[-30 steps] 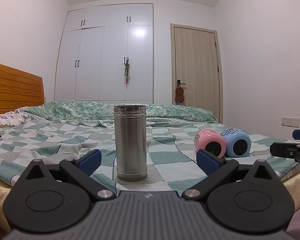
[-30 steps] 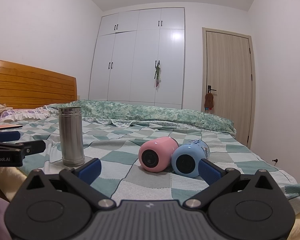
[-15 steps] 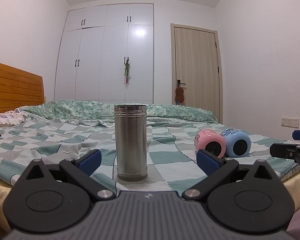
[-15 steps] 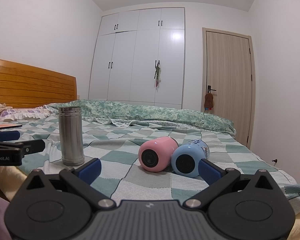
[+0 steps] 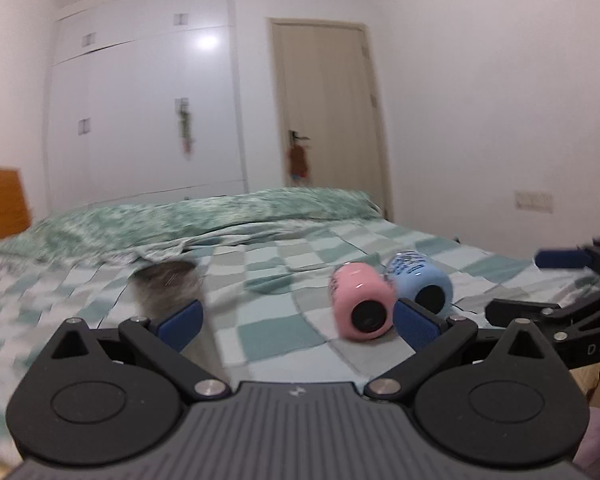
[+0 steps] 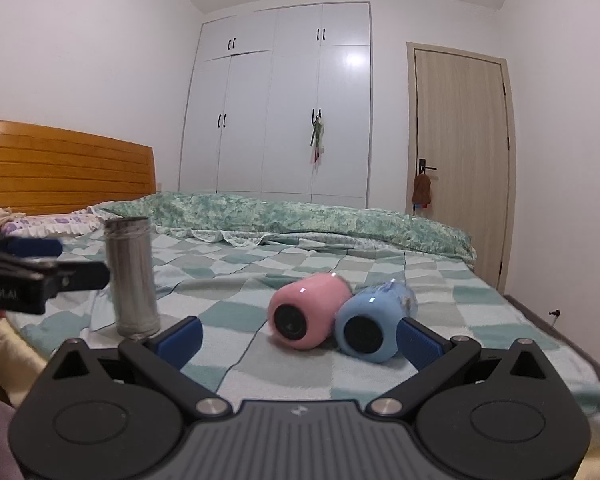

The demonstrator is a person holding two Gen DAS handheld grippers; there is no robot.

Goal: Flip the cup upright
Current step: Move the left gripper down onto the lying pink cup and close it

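A pink cup (image 6: 310,316) and a blue cup (image 6: 374,326) lie on their sides, touching, on the checked bedspread, dark ends toward me. They also show in the left wrist view, pink (image 5: 360,306) and blue (image 5: 422,282). A steel tumbler (image 6: 131,276) stands upright at the left; in the left wrist view it is a blur (image 5: 168,286). My right gripper (image 6: 298,336) is open, just short of the two cups. My left gripper (image 5: 298,316) is open, with the pink cup between its fingers' line of sight.
The bed (image 6: 260,364) has a folded green quilt (image 6: 300,216) across the far side and a wooden headboard (image 6: 60,168) at the left. White wardrobe and a door stand behind. The bed's near edge runs under both grippers.
Both grippers have moved forward toward the lying cups. The left gripper has swung right and up, so the tumbler slid to its left and blurred.
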